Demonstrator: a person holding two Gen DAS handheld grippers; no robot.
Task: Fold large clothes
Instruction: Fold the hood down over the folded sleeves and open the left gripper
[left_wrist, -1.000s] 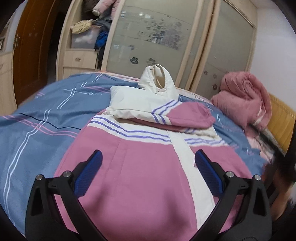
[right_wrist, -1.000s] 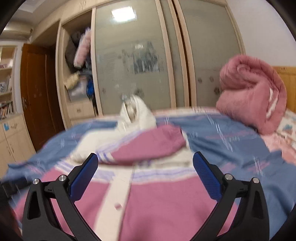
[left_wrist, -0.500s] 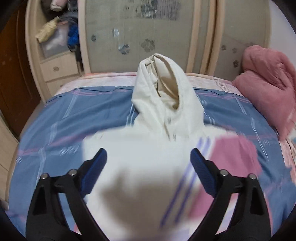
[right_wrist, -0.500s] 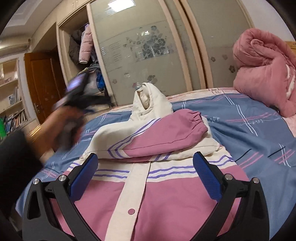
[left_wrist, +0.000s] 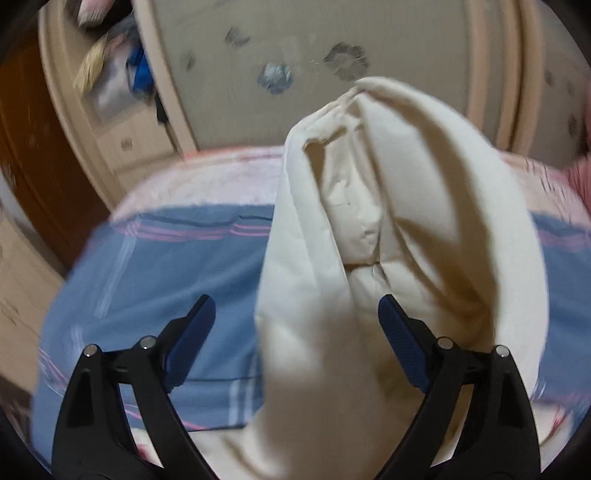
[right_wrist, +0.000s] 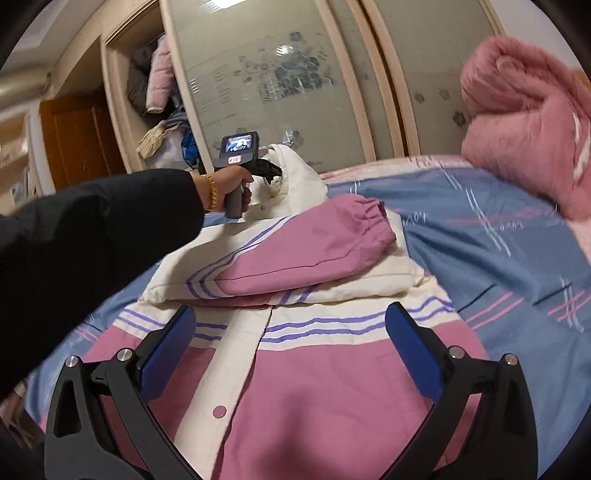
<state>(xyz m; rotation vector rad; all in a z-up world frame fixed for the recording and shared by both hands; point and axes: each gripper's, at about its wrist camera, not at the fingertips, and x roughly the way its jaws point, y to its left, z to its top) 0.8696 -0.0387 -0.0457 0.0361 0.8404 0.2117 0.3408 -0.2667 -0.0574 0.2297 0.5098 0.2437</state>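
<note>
The right gripper (right_wrist: 286, 341) hangs with jaws spread and empty over the pink-and-cream striped padded jacket (right_wrist: 295, 387), which lies lengthwise on the blue plaid bedspread (right_wrist: 498, 258), hood end away. Farther off, the left gripper (left_wrist: 295, 332) gapes around the upright cream hood (left_wrist: 388, 203), pads apparently not pressing it; blur hides detail.

pink-and-cream padded cloth jacket (right_wrist: 295, 387): matt woven fabric, smooth, with a glossy pink snap button (right_wrist: 220, 411). cream hood (left_wrist: 388, 229): soft, matt, lightly creased. blue striped cotton bedsheet (right_wrist: 480, 236): matt. rolled pink blanket (right_wrist: 524, 122): fluffy, rough pile. black gripper arms (right_wrist: 92, 398): matt plastic, shiny metal pins; blue pads (right_wrist: 413, 350) finely ribbed. wardrobe doors (right_wrist: 266, 74): frosted glass, glossy.
</note>
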